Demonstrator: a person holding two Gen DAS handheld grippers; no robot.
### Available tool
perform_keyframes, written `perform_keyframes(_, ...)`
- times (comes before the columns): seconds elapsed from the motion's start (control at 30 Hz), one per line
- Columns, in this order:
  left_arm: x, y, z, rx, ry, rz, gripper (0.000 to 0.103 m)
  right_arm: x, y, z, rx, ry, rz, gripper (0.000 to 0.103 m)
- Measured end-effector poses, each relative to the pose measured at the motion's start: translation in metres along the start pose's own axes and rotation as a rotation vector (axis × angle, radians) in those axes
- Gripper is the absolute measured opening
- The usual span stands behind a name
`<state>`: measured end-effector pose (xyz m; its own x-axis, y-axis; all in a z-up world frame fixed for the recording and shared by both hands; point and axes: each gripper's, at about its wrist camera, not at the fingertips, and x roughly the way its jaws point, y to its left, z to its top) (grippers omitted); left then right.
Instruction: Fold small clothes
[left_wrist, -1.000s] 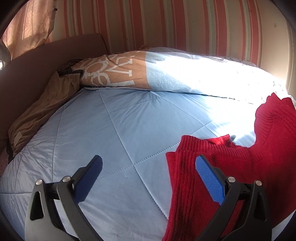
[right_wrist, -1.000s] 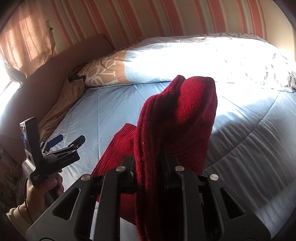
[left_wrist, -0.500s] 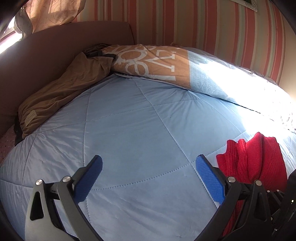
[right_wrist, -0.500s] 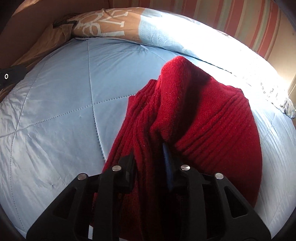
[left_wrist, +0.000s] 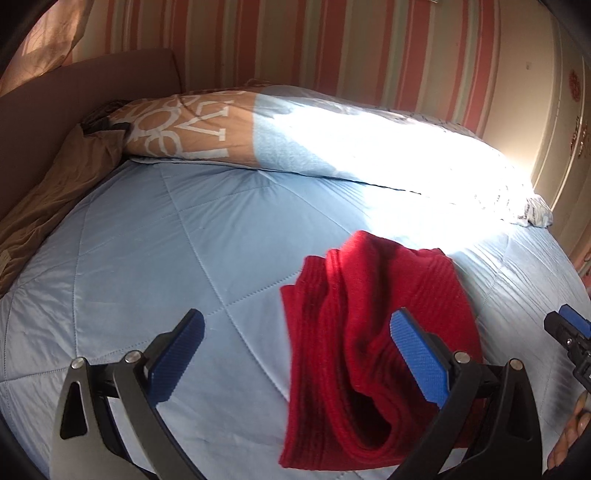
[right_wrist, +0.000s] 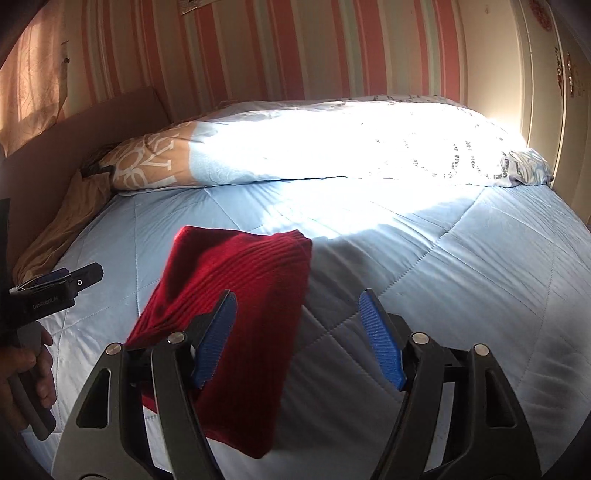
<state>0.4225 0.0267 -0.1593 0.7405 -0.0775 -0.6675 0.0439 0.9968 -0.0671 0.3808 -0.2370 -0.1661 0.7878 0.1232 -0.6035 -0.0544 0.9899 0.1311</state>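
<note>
Both jaws apart: left gripper (left_wrist: 295, 358) and right gripper (right_wrist: 299, 339) held nothing. Red knit sweater (right_wrist: 236, 314) lay loosely folded on blue quilt (right_wrist: 443, 266); thick bulging layers risked springing open, I'd guess.

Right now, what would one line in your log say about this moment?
garment: red knit sweater folded, lying on blue quilt | left gripper: open, empty | right gripper: open, empty | pillow: behind

Red ribbed knit sweater (left_wrist: 373, 328). Light blue quilted bedspread (left_wrist: 155, 258), diamond stitching. Pillow (left_wrist: 207, 129): tan end with white lettering, pale blue rest. Wall (left_wrist: 332, 51): pink, cream, green vertical stripes. Left gripper (left_wrist: 295, 354), right gripper (right_wrist: 299, 339): black frames, blue pads.
</note>
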Motion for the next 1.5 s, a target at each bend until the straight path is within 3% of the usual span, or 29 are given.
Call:
perform_keyframes(0.1, 0.019, -0.031, -0.009, 0.026, 0.111, -0.099, 0.102, -0.007, -0.025, -0.007, 0.036, 0.010, 0.020, 0.071)
perform_keyframes(0.2, 0.035, -0.040, -0.019, 0.048, 0.171, -0.024, 0.102, -0.013, -0.039, -0.013, 0.051, 0.016, 0.030, 0.071)
perform_keyframes(0.27, 0.040, -0.030, -0.023, 0.007, 0.201, 0.004, 0.101, -0.017, -0.044, -0.016, 0.053, 0.010, 0.019, 0.071)
perform_keyframes(0.4, 0.043, -0.012, -0.036, -0.052, 0.269, -0.075, 0.099, -0.016, -0.052, -0.020, 0.048, 0.015, 0.019, 0.071)
perform_keyframes(0.43, 0.042, -0.014, -0.040, -0.051, 0.281, -0.106, 0.094, -0.016, -0.053, -0.020, 0.051, 0.017, 0.020, 0.071)
perform_keyframes(0.47, 0.041, -0.016, -0.042, -0.042, 0.292, -0.125, 0.088, -0.016, -0.054, -0.021, 0.056, 0.019, 0.022, 0.071)
perform_keyframes(0.6, 0.038, -0.038, -0.054, 0.046, 0.334, -0.142, 0.085, -0.016, -0.053, -0.021, 0.053, 0.027, 0.031, 0.071)
perform_keyframes(0.7, 0.041, -0.046, -0.062, 0.085, 0.339, -0.123, 0.056, -0.016, -0.049, -0.021, 0.044, 0.033, 0.039, 0.071)
perform_keyframes(0.73, 0.037, -0.046, -0.063, 0.096, 0.314, -0.120, 0.032, -0.017, -0.047, -0.021, 0.039, 0.034, 0.037, 0.071)
perform_keyframes(0.77, 0.033, -0.045, -0.063, 0.107, 0.288, -0.114, 0.020, -0.017, -0.045, -0.021, 0.036, 0.037, 0.039, 0.071)
perform_keyframes(0.87, 0.024, -0.039, -0.063, 0.107, 0.245, -0.127, 0.018, -0.016, -0.037, -0.021, 0.017, 0.045, 0.040, 0.071)
perform_keyframes(1.03, -0.009, -0.018, -0.063, 0.085, 0.102, -0.024, 0.018, -0.016, -0.017, -0.019, -0.008, 0.041, 0.055, 0.071)
perform_keyframes(1.13, 0.007, 0.003, -0.077, 0.027, 0.170, 0.012, 0.020, -0.010, 0.007, -0.022, -0.047, 0.050, 0.083, 0.072)
perform_keyframes(1.2, 0.027, 0.019, -0.091, -0.026, 0.220, 0.013, 0.028, 0.004, 0.026, -0.029, -0.088, 0.079, 0.094, 0.072)
perform_keyframes(1.23, 0.035, 0.024, -0.097, -0.036, 0.234, 0.010, 0.043, 0.015, 0.035, -0.034, -0.110, 0.101, 0.091, 0.072)
perform_keyframes(1.27, 0.039, 0.028, -0.102, -0.041, 0.226, 0.035, 0.064, 0.027, 0.043, -0.041, -0.126, 0.132, 0.089, 0.072)
perform_keyframes(1.33, 0.039, 0.038, -0.106, -0.073, 0.193, 0.067, 0.084, 0.055, 0.053, -0.055, -0.152, 0.207, 0.065, 0.072)
perform_keyframes(1.43, 0.037, 0.051, -0.103, -0.112, 0.198, 0.068, 0.093, 0.086, 0.058, -0.076, -0.197, 0.298, 0.014, 0.072)
perform_keyframes(1.5, 0.023, 0.054, -0.095, -0.112, 0.148, 0.075, 0.093, 0.086, 0.056, -0.078, -0.199, 0.289, 0.011, 0.072)
